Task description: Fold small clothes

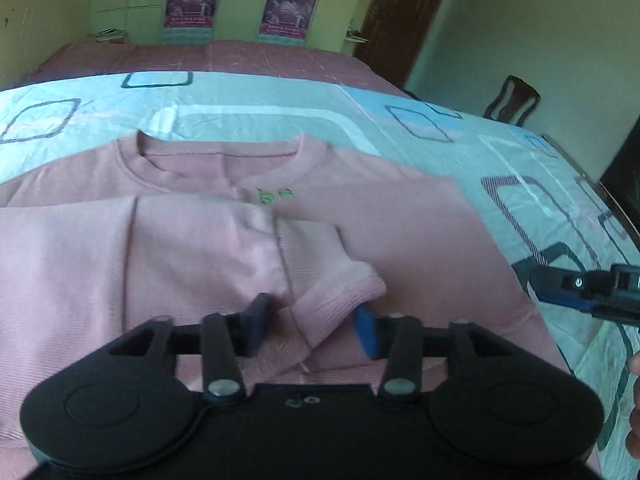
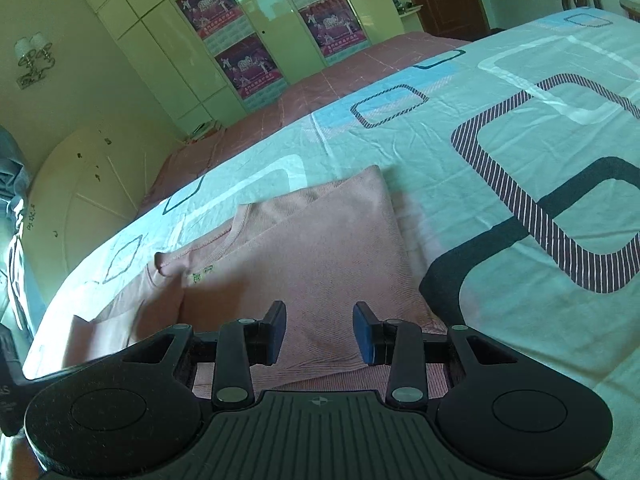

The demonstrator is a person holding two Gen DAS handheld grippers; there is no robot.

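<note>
A small pink long-sleeved shirt (image 1: 400, 240) lies flat on the bed, neckline toward the far side, with a small green logo (image 1: 272, 196) on the chest. Its left sleeve is folded across the body, and the ribbed cuff (image 1: 340, 300) lies between the jaws of my left gripper (image 1: 312, 328), which is open around it. My right gripper (image 2: 320, 332) is open and empty just above the shirt's right side (image 2: 320, 248). The right gripper also shows in the left wrist view (image 1: 580, 288) at the shirt's right edge.
The bed is covered by a light blue sheet (image 2: 520, 140) with rounded-square patterns, and a pink quilt (image 1: 240, 56) lies beyond it. Wardrobes with posters (image 1: 192, 0) stand behind, a dark door (image 1: 400, 12) and a wooden chair (image 1: 512, 100) at the right.
</note>
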